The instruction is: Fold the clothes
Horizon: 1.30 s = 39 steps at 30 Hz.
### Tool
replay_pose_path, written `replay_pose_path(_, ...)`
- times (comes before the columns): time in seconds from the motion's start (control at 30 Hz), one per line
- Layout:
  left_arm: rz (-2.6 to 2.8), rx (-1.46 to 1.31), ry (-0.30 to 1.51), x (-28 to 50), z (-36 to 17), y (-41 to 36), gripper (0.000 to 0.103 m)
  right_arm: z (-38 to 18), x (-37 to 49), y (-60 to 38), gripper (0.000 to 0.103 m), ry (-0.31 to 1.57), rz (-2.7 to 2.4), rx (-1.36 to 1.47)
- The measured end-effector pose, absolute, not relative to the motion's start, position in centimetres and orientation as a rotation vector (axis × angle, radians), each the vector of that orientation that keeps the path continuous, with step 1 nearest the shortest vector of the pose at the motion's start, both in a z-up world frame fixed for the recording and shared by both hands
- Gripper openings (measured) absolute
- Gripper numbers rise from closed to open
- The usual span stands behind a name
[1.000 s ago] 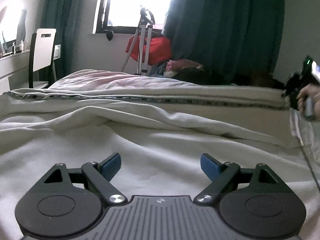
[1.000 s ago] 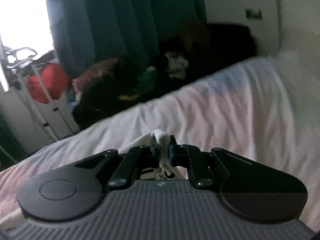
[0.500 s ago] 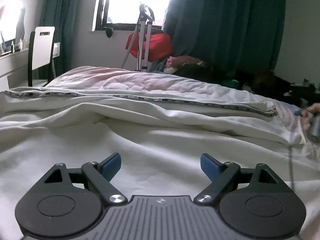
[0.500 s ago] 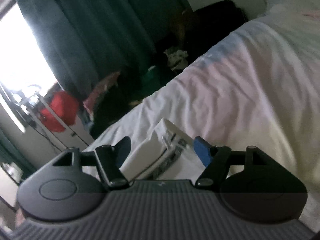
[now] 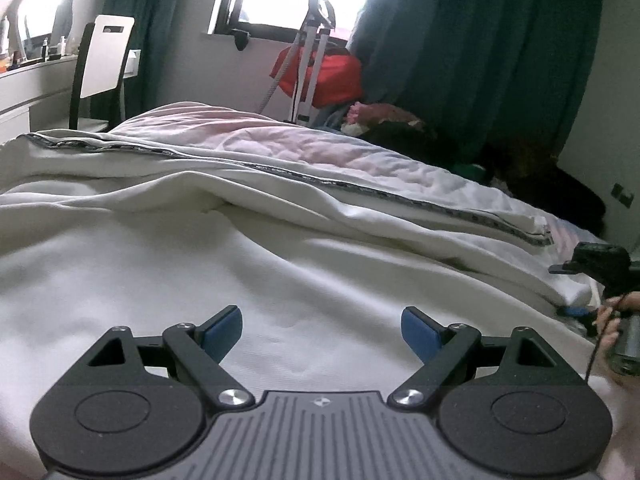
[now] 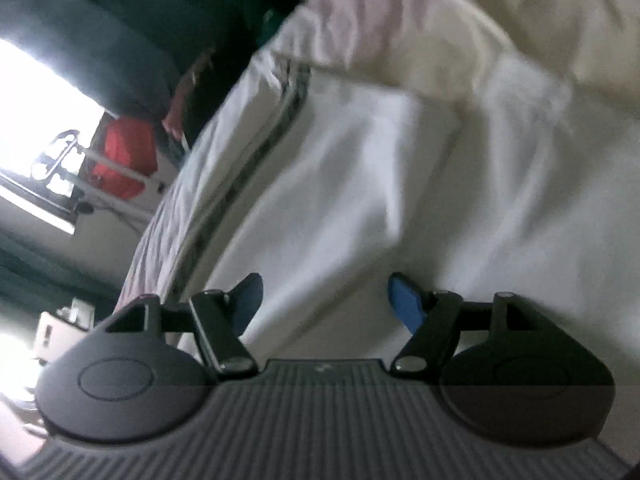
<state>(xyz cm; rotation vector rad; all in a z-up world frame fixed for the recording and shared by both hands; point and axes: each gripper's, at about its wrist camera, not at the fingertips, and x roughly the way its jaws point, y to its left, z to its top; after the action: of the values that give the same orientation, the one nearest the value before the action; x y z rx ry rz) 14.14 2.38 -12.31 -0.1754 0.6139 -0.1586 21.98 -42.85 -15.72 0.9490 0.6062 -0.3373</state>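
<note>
Left gripper [image 5: 322, 326] jaws spread, empty, low over the white garment [image 5: 240, 264] spread flat on the bed [image 5: 248, 140]; right gripper [image 6: 325, 300] jaws also spread, holding nothing, tilted over the garment's dark-trimmed folded edge [image 6: 256, 148], view blurred.

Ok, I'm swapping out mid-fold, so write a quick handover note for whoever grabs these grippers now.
Left gripper: jaws open, holding nothing, above the white garment.
Right gripper: jaws open, holding nothing, tilted over the garment's folded end with the dark trim.
Garment lies spread on the bed, one long fold laid across it, trimmed edge on top.
Left to do: further folds and smoothing; the cloth is rumpled.
</note>
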Motion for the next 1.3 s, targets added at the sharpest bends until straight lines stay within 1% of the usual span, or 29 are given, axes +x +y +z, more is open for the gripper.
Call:
replay_pose_path(0.03, -0.158, -0.175, 0.616, 14.3, -12.4, 2.4, 0.088, -15.7, 22.6, -43.1, 0.064, 0.585, -0.377, 0.910)
replay_pose_path(0.07, -0.158, -0.174, 0.617, 14.4, -12.6, 2.4, 0.088, -15.7, 23.3, -43.5, 0.054, 0.576, -0.421, 0.884)
replay_pose_path(0.1, -0.159, -0.174, 0.619, 14.6, -12.7, 2.4, 0.088, -15.8, 24.1, -44.0, 0.041, 0.583, -0.471, 0.880)
replay_pose_path(0.13, -0.159, -0.174, 0.622, 14.8, -12.8, 2.4, 0.088, -15.8, 24.9, -44.5, 0.030, 0.590, -0.522, 0.876)
replay_pose_path(0.17, -0.161, -0.176, 0.623, 14.9, -13.0, 2.4, 0.088, -15.7, 25.7, -44.9, 0.015, 0.594, -0.560, 0.874)
replay_pose_path(0.2, -0.162, -0.179, 0.625, 15.1, -13.1, 2.5, 0.088, -15.0, 26.7, -45.0, 0.011, 0.592, -0.574, 0.864)
replay_pose_path(0.23, -0.164, -0.184, 0.626, 15.3, -13.2, 2.6, 0.088, -14.0, 27.8, -44.8, 0.009, 0.587, -0.579, 0.836)
replay_pose_path(0.3, -0.166, -0.194, 0.627, 15.6, -13.3, 2.7, 0.088, -11.1, 30.2, -43.8, 0.007, 0.585, -0.578, 0.751)
replay_pose_path(0.37, -0.167, -0.206, 0.629, 15.8, -13.4, 2.8, 0.088, -6.6, 32.5, -42.3, 0.007, 0.536, -0.538, 0.695)
replay_pose_path(0.47, -0.171, -0.220, 0.627, 15.7, -13.3, 3.0, 0.088, 0.8, 33.1, -40.7, 0.006, 0.309, -0.424, 0.664)
replay_pose_path(0.57, -0.182, -0.225, 0.613, 15.3, -13.0, 3.0, 0.088, 5.1, 32.4, -39.4, 0.006, 0.183, -0.408, 0.519)
replay_pose_path(0.63, -0.186, -0.222, 0.611, 15.2, -12.8, 2.9, 0.088, 4.5, 31.5, -40.3, 0.006, 0.173, -0.426, 0.501)
replay_pose_path(0.67, -0.188, -0.220, 0.610, 15.1, -12.8, 2.9, 0.088, 3.0, 30.8, -41.0, 0.006, 0.190, -0.444, 0.517)
replay_pose_path(0.87, -0.194, -0.192, 0.608, 14.8, -12.8, 2.4, 0.088, -10.3, 26.7, -45.9, 0.006, 0.390, -0.583, 0.645)
replay_pose_path(0.97, -0.190, -0.170, 0.606, 14.9, -12.9, 2.0, 0.088, -15.8, 24.7, -46.6, 0.006, 0.444, -0.603, 0.699)
replay_pose_path(1.03, -0.186, -0.152, 0.601, 15.0, -12.8, 1.8, 0.088, -16.5, 24.0, -46.2, 0.006, 0.408, -0.587, 0.702)
replay_pose_path(1.2, -0.175, -0.094, 0.557, 14.8, -12.2, 1.3, 0.088, -14.1, 22.2, -45.9, 0.006, 0.338, -0.570, 0.631)
replay_pose_path(1.3, -0.174, -0.068, 0.525, 14.3, -11.9, 1.0, 0.088, -15.0, 22.0, -46.2, 0.007, 0.387, -0.555, 0.567)
